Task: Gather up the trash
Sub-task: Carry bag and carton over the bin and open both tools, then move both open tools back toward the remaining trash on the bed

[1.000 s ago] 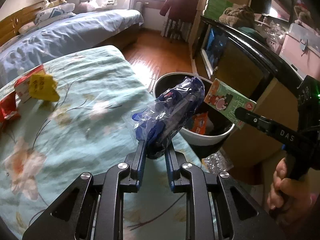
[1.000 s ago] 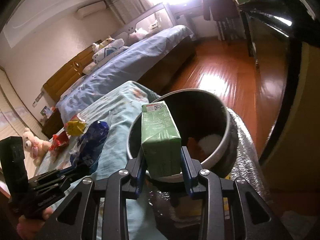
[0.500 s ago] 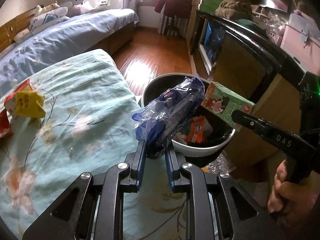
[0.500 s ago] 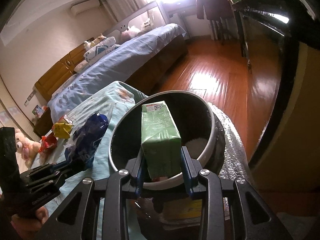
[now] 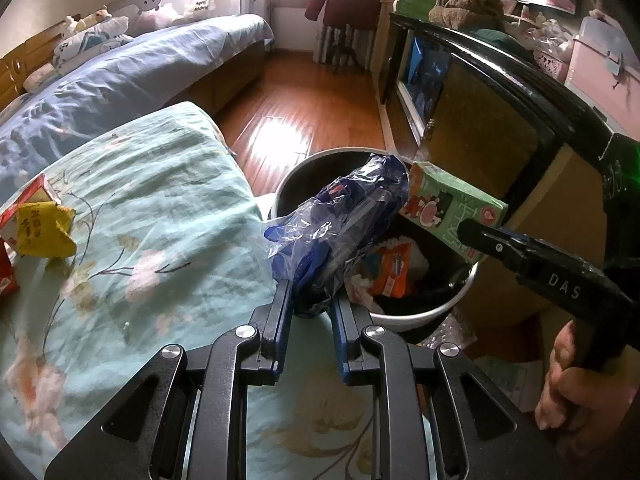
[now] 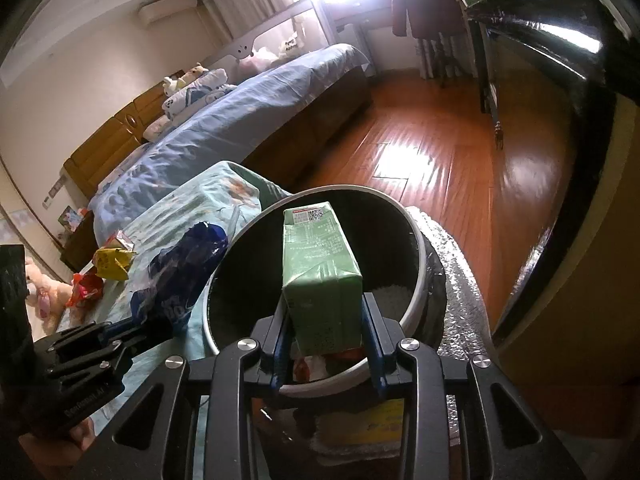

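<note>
The left gripper [image 5: 310, 304] is clamped on the lower end of a crumpled blue plastic wrapper [image 5: 340, 232], which sticks up and forward so that its top end hangs over the near rim of the trash bin [image 5: 424, 312]. The right gripper [image 6: 326, 340] is closed on a green drink carton [image 6: 320, 276], pinching it at its lower sides; the carton stands roughly upright, above the open mouth of the bin. In the left wrist view the same carton [image 5: 448, 212] shows tilted just beside the wrapper's tip, with the right hand [image 5: 576, 380] on the handle at the lower right edge.

The bin is round, dark inside with a pale rim, and stands on the wooden floor [image 5: 304, 120] beside a bed covered in a pale green flowered quilt [image 5: 152, 208]. Inside lie an orange packet [image 5: 390, 270] and some white scraps, though what the scraps are is hard to tell. On the quilt, well apart from the bin, sit a yellow wrapper [image 5: 44, 228] and a red packet [image 6: 86, 290] close together. A second bed with a blue cover [image 5: 120, 76] lies beyond.
</note>
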Action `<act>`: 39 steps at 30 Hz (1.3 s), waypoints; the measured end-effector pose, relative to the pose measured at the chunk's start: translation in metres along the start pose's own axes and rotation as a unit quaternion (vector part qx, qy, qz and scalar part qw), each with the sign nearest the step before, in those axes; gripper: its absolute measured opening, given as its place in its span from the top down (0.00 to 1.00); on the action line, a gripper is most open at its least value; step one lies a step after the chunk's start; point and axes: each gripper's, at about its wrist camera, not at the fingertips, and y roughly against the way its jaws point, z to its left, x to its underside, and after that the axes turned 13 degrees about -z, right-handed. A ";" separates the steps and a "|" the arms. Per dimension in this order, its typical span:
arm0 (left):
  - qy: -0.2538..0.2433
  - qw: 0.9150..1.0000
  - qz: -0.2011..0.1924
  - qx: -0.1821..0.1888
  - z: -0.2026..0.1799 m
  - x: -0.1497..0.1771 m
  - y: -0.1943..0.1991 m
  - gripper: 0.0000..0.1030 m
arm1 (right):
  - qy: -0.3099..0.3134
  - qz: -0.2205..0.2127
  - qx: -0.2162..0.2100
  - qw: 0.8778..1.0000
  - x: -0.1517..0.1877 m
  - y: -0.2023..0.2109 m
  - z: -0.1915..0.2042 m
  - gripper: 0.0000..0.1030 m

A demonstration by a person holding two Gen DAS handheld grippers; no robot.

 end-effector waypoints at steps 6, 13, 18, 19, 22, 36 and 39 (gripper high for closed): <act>0.007 1.000 0.003 0.004 -0.001 -0.002 -0.005 0.81 | 0.000 0.007 0.006 1.000 -0.002 -0.006 -0.002 0.68; 0.032 0.999 -0.015 0.010 0.003 -0.004 0.002 0.55 | -0.006 0.012 0.000 1.000 -0.004 -0.011 -0.001 0.63; 0.050 0.999 -0.019 0.005 0.017 0.002 0.012 0.54 | -0.015 0.011 -0.009 1.000 -0.002 -0.009 0.002 0.54; 0.055 0.998 -0.018 0.003 0.022 0.004 0.014 0.54 | -0.015 0.010 -0.013 1.000 -0.002 -0.008 0.004 0.49; 0.072 0.997 -0.017 -0.006 0.036 0.013 0.021 0.54 | -0.016 0.007 -0.028 0.999 -0.001 -0.005 0.014 0.33; 0.158 0.985 -0.027 -0.064 0.110 0.052 0.060 0.49 | 0.009 0.013 -0.088 0.996 0.007 -0.009 0.079 0.19; 0.170 0.982 -0.032 -0.077 0.124 0.058 0.070 0.49 | 0.016 0.020 -0.100 0.995 0.011 -0.012 0.093 0.18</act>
